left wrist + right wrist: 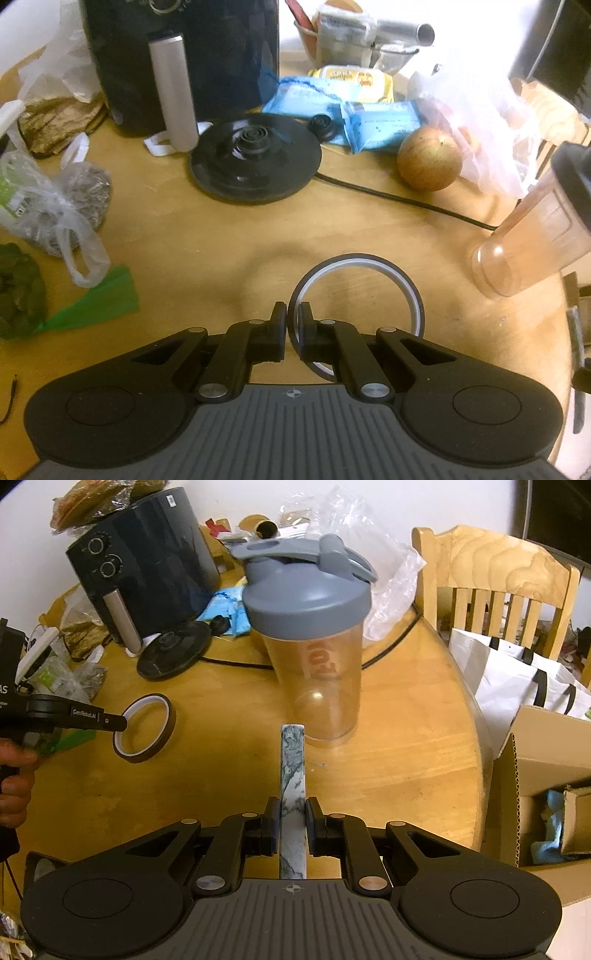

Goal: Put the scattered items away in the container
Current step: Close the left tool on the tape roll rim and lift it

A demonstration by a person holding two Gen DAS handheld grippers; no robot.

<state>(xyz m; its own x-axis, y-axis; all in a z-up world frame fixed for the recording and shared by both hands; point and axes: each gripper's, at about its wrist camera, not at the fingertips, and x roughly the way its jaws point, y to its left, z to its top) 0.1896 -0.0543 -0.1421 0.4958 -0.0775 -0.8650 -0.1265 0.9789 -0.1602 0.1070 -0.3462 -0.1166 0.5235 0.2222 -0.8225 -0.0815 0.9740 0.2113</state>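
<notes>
We see a round, glossy wooden surface (388, 746), cluttered. Largest on it: a black, smooth, drum-shaped air fryer (147, 568) with a brushed-metal handle. Off the surface's right edge sits an open corrugated cardboard box (535, 760), shown only in the right wrist view, along with a wooden chair (491, 576). A clear plastic shaker bottle (314, 657) with a grey lid stands upright near the middle. A flat black round kettle base (255, 162) with a cord lies beside the fryer.

Only the left wrist view shows a matte, yellowish-red apple (430, 158), blue crinkly packets (384, 125) and a thin plastic bag (55, 206).

The left gripper (291, 321) is pinched on the wall of a thin tape ring (356, 295), brown outside and white inside, lifted clear of the surface. The right gripper (291, 821) is clamped on a flat marbled grey-white bar (293, 775), held edge-on, its tip just in front of the bottle.
</notes>
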